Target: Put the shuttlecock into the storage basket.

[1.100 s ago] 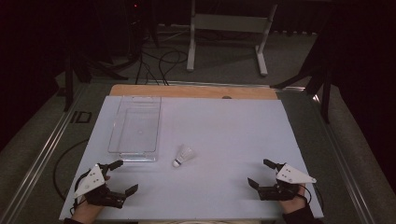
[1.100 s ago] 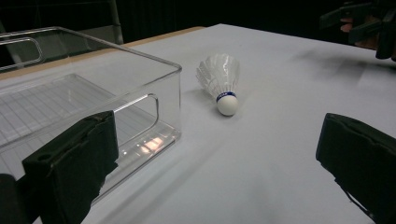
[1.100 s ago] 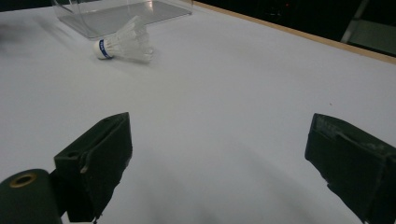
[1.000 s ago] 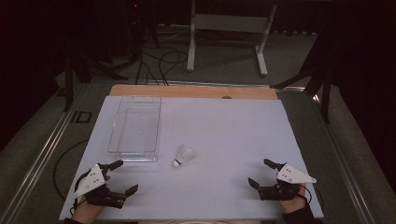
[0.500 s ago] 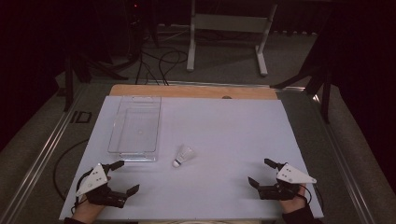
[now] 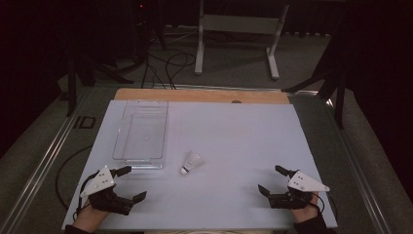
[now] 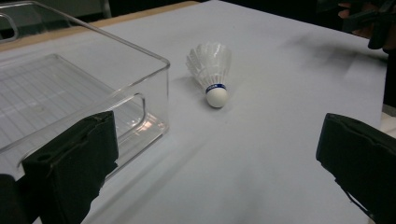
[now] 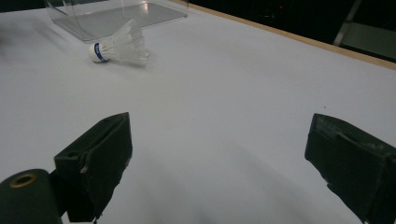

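Resting low on the near left part of the table [image 6: 234, 131], left gripper [image 6: 127, 184] with fingers spread wide and nothing between them. Same on the near right: right gripper [image 6: 274, 180] also wide open and empty, close above the white sheet.

Lying on its side near the middle of the table, shuttlecock [image 6: 190, 163], just beside the near right corner of the clear box [image 6: 141, 134] but apart from it. From the left gripper view, cork end of the shuttlecock [image 7: 216, 96] pointing toward the camera, feathers away, box wall [image 7: 140, 88] standing to the left. From the right gripper view, shuttlecock [image 8: 119, 46] far off at the upper left, cork to the left, box [image 8: 116, 11] behind it.

Compared with a second ago, almost no change: shuttlecock and box in the same places, right gripper in the same spot. Only a small shift of the left gripper, a little toward the near edge and slightly turned. Meaning for the work: not started yet, probably a waiting pose before the reach. Likely job is putting the shuttlecock into the box. Left gripper nearer to both, so probably the better one for the pick. Box empty as far as visible.
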`<state>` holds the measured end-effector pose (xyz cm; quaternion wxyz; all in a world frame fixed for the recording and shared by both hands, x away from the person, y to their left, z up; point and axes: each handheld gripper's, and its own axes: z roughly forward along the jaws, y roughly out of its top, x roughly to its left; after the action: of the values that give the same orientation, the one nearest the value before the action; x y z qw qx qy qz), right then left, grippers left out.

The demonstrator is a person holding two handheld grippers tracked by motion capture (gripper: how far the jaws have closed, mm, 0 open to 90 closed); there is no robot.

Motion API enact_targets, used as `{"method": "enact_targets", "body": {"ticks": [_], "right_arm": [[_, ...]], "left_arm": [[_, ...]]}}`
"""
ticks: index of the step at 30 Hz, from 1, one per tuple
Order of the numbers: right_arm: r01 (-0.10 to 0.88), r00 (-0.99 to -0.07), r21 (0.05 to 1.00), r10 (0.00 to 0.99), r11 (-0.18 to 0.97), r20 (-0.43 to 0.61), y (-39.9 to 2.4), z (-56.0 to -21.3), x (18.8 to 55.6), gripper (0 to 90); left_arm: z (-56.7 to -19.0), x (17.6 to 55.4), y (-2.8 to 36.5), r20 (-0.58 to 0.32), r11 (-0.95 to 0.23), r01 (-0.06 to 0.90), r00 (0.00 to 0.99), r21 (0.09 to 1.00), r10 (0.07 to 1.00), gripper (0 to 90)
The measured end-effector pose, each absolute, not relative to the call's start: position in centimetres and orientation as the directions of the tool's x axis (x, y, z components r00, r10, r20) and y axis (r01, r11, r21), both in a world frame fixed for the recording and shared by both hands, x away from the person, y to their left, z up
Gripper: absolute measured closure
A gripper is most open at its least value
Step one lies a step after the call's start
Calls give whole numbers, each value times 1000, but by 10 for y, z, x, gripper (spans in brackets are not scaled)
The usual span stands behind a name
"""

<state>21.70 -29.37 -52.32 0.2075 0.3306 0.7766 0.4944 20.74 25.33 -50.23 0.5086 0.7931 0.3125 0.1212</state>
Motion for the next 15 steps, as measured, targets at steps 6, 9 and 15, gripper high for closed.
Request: {"method": "enact_targets", "body": {"ticks": [6, 9, 15], "right_arm": [[311, -702, 900, 712, 304, 3, -292, -524, 218, 77], [313, -703, 900, 711, 304, 4, -292, -525, 218, 77], [308, -709, 896, 705, 318, -7, -290, -525, 217, 78]], "left_arm": [[-493, 213, 245, -112, -334, 385, 782, 860, 613, 0], [-487, 214, 241, -99, -354, 385, 783, 852, 614, 0], [-482, 217, 236, -81, -393, 398, 781, 829, 619, 0]]}}
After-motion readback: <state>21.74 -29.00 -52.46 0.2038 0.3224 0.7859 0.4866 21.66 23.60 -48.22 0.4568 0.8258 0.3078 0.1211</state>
